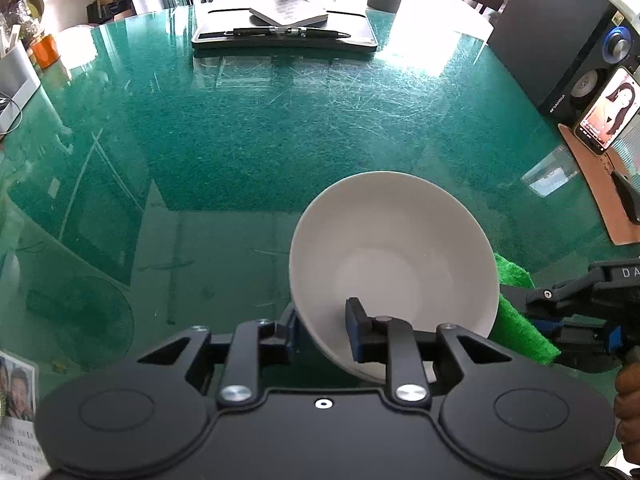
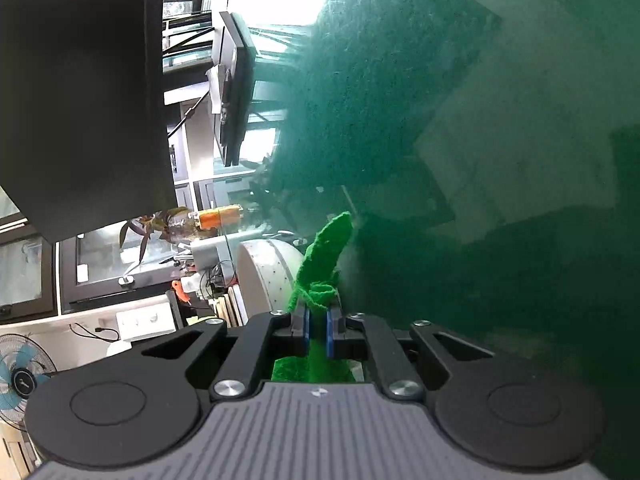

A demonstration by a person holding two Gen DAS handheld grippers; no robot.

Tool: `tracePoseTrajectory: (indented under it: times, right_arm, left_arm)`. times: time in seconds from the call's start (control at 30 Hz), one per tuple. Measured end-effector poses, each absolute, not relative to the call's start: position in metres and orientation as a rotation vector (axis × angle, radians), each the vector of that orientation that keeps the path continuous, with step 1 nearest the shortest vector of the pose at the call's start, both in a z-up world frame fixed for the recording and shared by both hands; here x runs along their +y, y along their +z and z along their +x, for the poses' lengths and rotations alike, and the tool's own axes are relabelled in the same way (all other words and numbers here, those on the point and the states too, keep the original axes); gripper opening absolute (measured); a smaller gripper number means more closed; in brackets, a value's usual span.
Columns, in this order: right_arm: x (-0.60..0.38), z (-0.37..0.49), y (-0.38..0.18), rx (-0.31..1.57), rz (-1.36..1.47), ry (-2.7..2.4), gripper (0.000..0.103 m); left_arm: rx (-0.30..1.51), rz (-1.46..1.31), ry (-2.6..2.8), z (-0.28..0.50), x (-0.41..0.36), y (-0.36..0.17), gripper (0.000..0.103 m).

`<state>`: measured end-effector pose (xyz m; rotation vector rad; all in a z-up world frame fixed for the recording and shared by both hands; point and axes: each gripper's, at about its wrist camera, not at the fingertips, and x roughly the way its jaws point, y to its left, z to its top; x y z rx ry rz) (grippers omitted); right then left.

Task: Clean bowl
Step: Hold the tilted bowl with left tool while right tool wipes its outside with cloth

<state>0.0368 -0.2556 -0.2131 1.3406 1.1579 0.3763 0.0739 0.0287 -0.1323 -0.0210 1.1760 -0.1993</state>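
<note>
The left gripper [image 1: 322,330] is clamped on the near wall of a white bowl [image 1: 394,256]: one black finger sits inside the bowl, the other outside, with the rim pinched between the pads. The bowl is round, smooth and matte-glazed, apparently ceramic, with a flat circular base visible inside. It is held tilted, its opening facing the camera and its far rim raised over the table. No residue can be made out on its inner surface.

The right gripper [image 2: 317,334] is closed on a green cloth [image 2: 322,264]. Its blue-lined pads press the cloth from both sides, and a loose flap sticks up past the fingertips. The cloth is bright green with a coarse, fuzzy, scouring-pad texture and frayed edges. In the left wrist view the cloth lies against the outer right side of the bowl, just beside the rim; whether it actually touches the wall cannot be settled from this angle.

The table [image 1: 256,128] is glass over a dark green backing, glossy and heavily marked with fine scratches, reflecting windows and room fittings. At its far edge stands a black monitor stand [image 1: 284,38] bearing a pen and a booklet. To the right are a black box speaker [image 1: 560,44] with a blue-ringed knob, a lit phone [image 1: 610,110] leaning upright, and a tan leather-like mat [image 1: 592,176].
</note>
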Motion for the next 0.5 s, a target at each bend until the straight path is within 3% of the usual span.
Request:
tracePoseTrajectory:
  times: [0.27, 0.5]
  right_arm:
    - [-0.252, 0.076, -0.204, 1.101, 1.313, 0.374, 0.008]
    - [-0.260, 0.052, -0.202, 1.128, 1.312, 0.372, 0.008]
  left_arm:
    - [1.171, -0.011, -0.195, 0.073, 0.026, -0.132, 0.025]
    - [1.164, -0.013, -0.194, 0.071, 0.027, -0.132, 0.025]
